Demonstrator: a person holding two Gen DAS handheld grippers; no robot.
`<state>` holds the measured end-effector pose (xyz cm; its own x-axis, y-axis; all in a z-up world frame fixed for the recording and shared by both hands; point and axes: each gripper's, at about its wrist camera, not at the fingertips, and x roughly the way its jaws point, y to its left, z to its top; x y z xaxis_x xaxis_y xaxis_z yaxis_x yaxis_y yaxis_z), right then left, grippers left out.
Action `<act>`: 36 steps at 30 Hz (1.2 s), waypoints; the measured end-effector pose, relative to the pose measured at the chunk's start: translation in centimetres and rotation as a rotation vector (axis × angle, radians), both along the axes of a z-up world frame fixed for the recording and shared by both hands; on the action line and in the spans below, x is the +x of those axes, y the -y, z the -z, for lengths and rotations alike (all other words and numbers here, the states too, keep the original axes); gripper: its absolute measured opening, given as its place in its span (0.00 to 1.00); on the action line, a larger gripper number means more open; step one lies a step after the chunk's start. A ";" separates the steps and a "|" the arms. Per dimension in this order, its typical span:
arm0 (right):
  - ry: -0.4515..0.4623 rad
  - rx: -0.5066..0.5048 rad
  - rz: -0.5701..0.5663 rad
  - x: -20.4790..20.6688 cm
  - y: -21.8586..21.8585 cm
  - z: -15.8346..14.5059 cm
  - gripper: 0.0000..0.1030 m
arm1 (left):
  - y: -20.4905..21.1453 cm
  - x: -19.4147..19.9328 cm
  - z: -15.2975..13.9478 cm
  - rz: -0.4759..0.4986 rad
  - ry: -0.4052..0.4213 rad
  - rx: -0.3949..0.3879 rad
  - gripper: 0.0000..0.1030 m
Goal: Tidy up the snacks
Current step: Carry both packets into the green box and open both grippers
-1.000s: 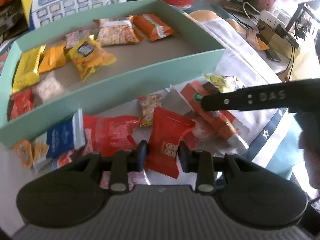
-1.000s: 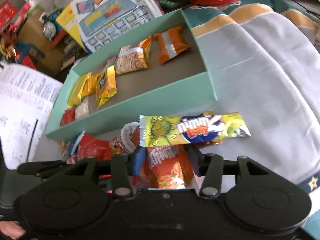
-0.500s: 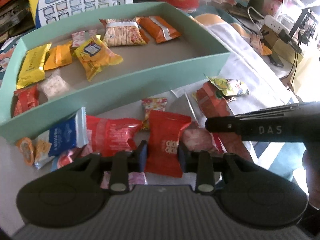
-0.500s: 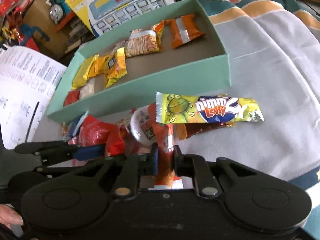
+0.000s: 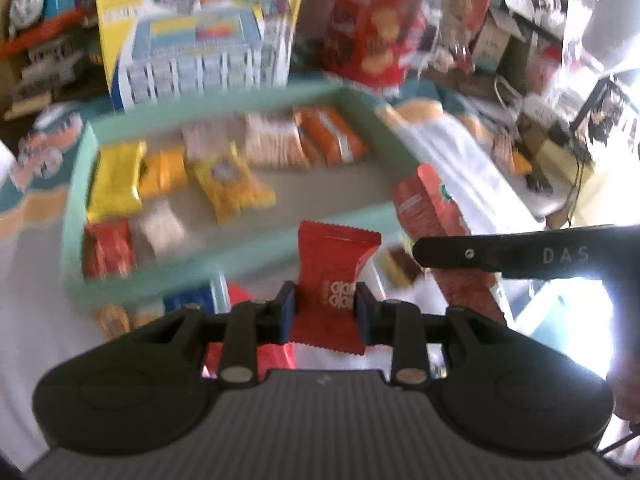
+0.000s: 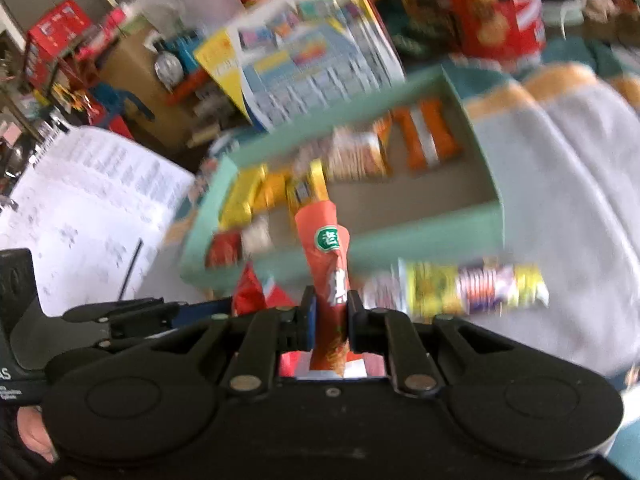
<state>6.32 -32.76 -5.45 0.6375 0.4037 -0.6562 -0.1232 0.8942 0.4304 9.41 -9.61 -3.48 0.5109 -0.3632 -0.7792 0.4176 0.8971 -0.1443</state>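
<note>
My left gripper (image 5: pixel 325 312) is shut on a red snack packet (image 5: pixel 332 276) and holds it raised in front of the teal box (image 5: pixel 76 216), which holds several yellow, orange and red packets. My right gripper (image 6: pixel 329 320) is shut on a long orange-red snack packet (image 6: pixel 326 256) with a green round logo, held upright above the cloth, near the box's front wall (image 6: pixel 420 236). That packet also shows in the left wrist view (image 5: pixel 428 208), with the right gripper's finger (image 5: pixel 500 252) across it.
A yellow-green Nimm2 Lolly packet (image 6: pixel 472 288) lies on the grey cloth right of my right gripper. Red and blue packets (image 5: pixel 188 300) lie in front of the box. A toy box (image 5: pixel 196 44) and red biscuit box (image 5: pixel 368 40) stand behind. White paper (image 6: pixel 80 208) lies left.
My right gripper closed on the orange-red packet and lifted it upright. My left gripper lifted the red packet off the pile. Both views now blur with upward motion.
</note>
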 end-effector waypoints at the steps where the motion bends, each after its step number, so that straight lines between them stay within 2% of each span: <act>1: 0.021 -0.012 0.011 0.7 0.2 -0.7 0.14 | 0.1 0.6 -0.5 -0.006 0.016 0.005 0.29; 4: 0.052 -0.039 0.052 3.1 1.3 -2.1 0.14 | 1.3 3.2 -1.7 -0.017 0.044 0.018 0.29; 8: 0.039 -0.085 0.112 7.1 2.7 -2.3 0.14 | 3.4 7.1 -1.8 -0.019 0.031 0.009 0.29; 18: -0.036 -0.121 0.141 13.2 3.4 1.5 0.16 | 7.1 12.7 3.9 -0.021 -0.080 0.057 0.30; 20: -0.047 -0.135 0.135 13.6 3.6 1.9 0.24 | 7.4 13.1 4.7 -0.019 -0.086 0.067 0.35; 21: -0.054 -0.128 0.131 13.7 3.6 1.9 0.38 | 7.5 13.2 5.0 -0.025 -0.084 0.078 0.58; 22: -0.055 -0.113 0.130 13.9 3.7 2.0 0.58 | 7.5 13.4 5.2 -0.040 -0.080 0.093 0.86; 23: -0.044 -0.110 0.131 13.8 3.7 1.9 0.67 | 7.4 13.4 5.3 -0.058 -0.067 0.103 0.94; 24: -0.028 -0.115 0.136 13.7 3.7 1.8 0.82 | 7.1 13.3 5.4 -0.082 -0.046 0.110 0.99; 25: -0.015 -0.117 0.138 13.4 3.7 1.5 0.87 | 6.9 13.3 5.4 -0.098 -0.039 0.110 0.99; 30: -0.006 -0.102 0.143 12.5 3.8 1.0 0.96 | 5.2 13.3 5.1 -0.153 -0.072 0.079 0.99; 36: -0.007 -0.097 0.165 10.4 3.7 0.6 0.98 | 3.5 11.2 3.5 -0.179 -0.042 0.096 1.00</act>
